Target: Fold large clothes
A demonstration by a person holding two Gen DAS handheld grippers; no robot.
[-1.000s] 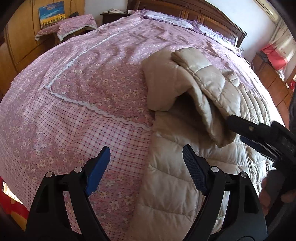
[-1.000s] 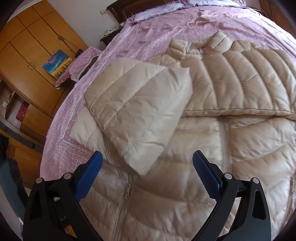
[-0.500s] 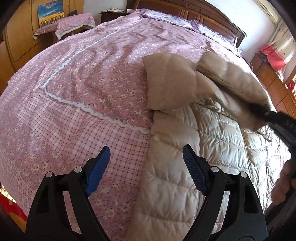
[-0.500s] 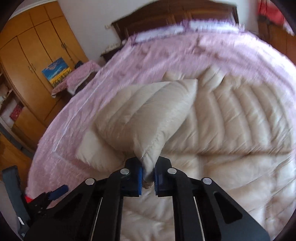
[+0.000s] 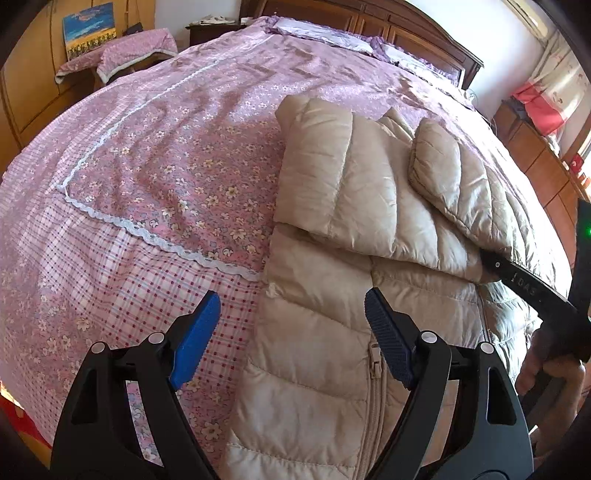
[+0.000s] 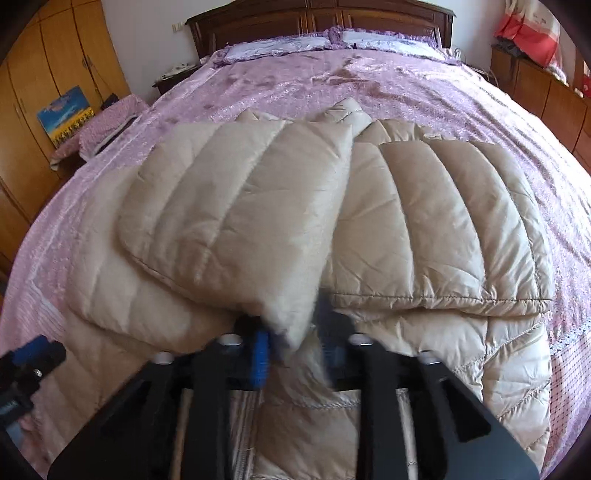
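Observation:
A beige quilted down jacket [image 5: 325, 354] lies zip-up on the pink floral bedspread [image 5: 166, 166]. Both its sleeves are folded across the chest: one sleeve [image 6: 236, 214] slants over the other sleeve [image 6: 443, 229]. My right gripper [image 6: 291, 350] is at the cuff of the slanting sleeve, and its jaws are opening with the blurred cuff still between them. In the left wrist view the right gripper [image 5: 517, 284] shows at the sleeve's end. My left gripper [image 5: 291, 332] hovers open above the jacket's side edge, holding nothing.
A dark wooden headboard [image 6: 321, 18] and pillows [image 6: 280, 46] close off the far end of the bed. Wooden wardrobes [image 6: 44, 92] and a cloth-covered stand [image 5: 122, 59] with a picture are on the left. Low cabinets [image 6: 546, 92] run along the right.
The right gripper shut on the sleeve's cuff, drew the sleeve across the jacket, and its jaws have now parted. The sleeve lies flatter over the chest. The left gripper barely moved.

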